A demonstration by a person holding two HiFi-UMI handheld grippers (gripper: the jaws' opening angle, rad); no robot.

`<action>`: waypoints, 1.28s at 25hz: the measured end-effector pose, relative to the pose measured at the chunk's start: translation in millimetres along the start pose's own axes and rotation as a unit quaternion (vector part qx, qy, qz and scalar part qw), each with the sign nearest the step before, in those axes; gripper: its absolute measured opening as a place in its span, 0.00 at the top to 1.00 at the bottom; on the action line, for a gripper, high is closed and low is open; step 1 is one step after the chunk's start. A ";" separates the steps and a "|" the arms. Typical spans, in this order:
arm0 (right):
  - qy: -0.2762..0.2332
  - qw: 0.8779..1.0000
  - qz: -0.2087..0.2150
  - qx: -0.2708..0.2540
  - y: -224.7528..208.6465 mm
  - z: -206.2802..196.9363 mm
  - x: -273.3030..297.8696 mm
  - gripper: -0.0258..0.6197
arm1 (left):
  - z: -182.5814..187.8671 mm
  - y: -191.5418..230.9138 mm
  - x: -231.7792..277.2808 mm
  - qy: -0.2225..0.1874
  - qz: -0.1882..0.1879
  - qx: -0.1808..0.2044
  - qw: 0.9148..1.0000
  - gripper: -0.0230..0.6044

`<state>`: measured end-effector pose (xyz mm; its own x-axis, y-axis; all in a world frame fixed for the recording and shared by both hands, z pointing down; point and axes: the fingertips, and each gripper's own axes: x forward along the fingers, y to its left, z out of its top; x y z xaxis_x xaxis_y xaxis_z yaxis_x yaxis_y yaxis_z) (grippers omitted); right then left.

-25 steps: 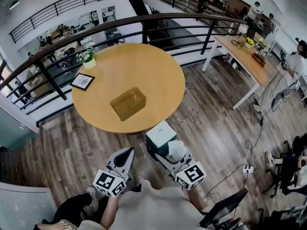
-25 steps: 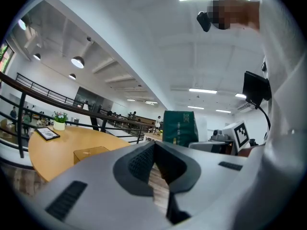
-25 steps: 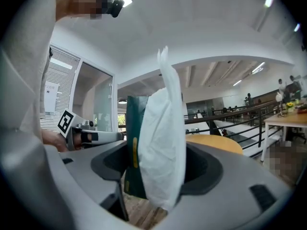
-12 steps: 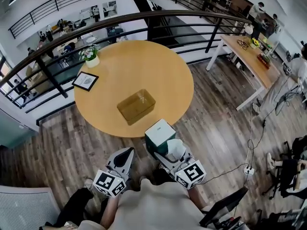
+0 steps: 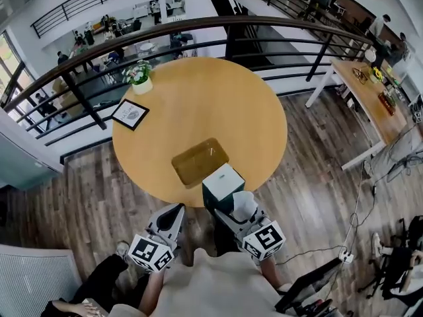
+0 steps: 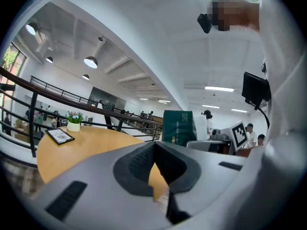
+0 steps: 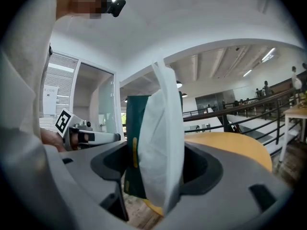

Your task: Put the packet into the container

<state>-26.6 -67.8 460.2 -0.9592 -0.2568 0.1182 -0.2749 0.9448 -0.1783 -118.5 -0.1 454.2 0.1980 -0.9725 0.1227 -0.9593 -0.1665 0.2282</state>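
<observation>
Below the head camera, the round wooden worktop (image 5: 198, 98) fills the middle of the scene, its near rim close to the person.

On its near half lies the container (image 5: 197, 160), a shallow amber tub with see-through walls. It is open at the top and looks empty.

Next in size is the packet (image 5: 222, 180), dark green with a white face. It is off the worktop and held in the air over the near rim. From above it meets the container's near corner, but how high it hangs over the wood I cannot tell. It looks like a soft pack of tissues: light, squashy and wrapped in slick film. A hard squeeze would likely dent it and a loose one could let it slide. Its 2 broad flat faces, taken low across the middle, seem the best place to hold it, and that is how it sits now.

The right tongs (image 5: 231, 209) grip the packet, 1 pad on each broad face, with the jaws spread wide to span it. Most of the pack stands proud above them. The left tongs (image 5: 173, 215) hang beside them short of the rim, their jaws together with nothing between.

At the far left of the worktop lie a small framed card (image 5: 130, 114) and, beyond it, a little potted plant (image 5: 139, 76), both well apart from the container.
</observation>
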 end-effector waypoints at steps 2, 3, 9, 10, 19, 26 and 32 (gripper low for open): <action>-0.001 1.000 0.011 -0.001 -15.0 7.6 13.2 0.48 | 9.1 10.9 13.9 -0.002 0.013 0.003 1.000 0.96; -0.001 1.000 0.017 -0.002 -22.8 11.8 19.2 0.48 | 14.3 15.9 21.2 -0.003 0.020 0.006 1.000 0.96; -0.007 0.999 0.053 -0.004 -73.7 35.6 53.2 0.48 | 42.4 42.8 69.7 -0.016 0.064 0.014 0.998 0.96; -0.007 0.998 0.058 -0.005 -82.4 38.4 57.8 0.48 | 43.9 45.8 77.5 -0.017 0.071 0.015 0.997 0.96; -0.008 0.996 0.086 -0.008 -134.4 53.3 84.4 0.48 | 56.4 62.5 114.9 -0.030 0.114 0.009 0.993 0.96; 0.020 0.996 0.091 -0.007 -146.9 45.5 101.8 0.48 | 50.4 80.0 120.9 -0.019 0.128 -0.012 0.991 0.96; 0.051 0.995 0.088 -0.024 -142.4 41.0 113.4 0.48 | 50.7 103.2 114.0 -0.008 0.132 -0.027 0.991 0.96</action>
<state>-98.9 -239.8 458.9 -0.9800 -0.0667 0.1875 -0.0971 0.9826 -0.1580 -205.2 -136.5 442.8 -0.0613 -0.9835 0.1700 -0.9649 0.1019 0.2420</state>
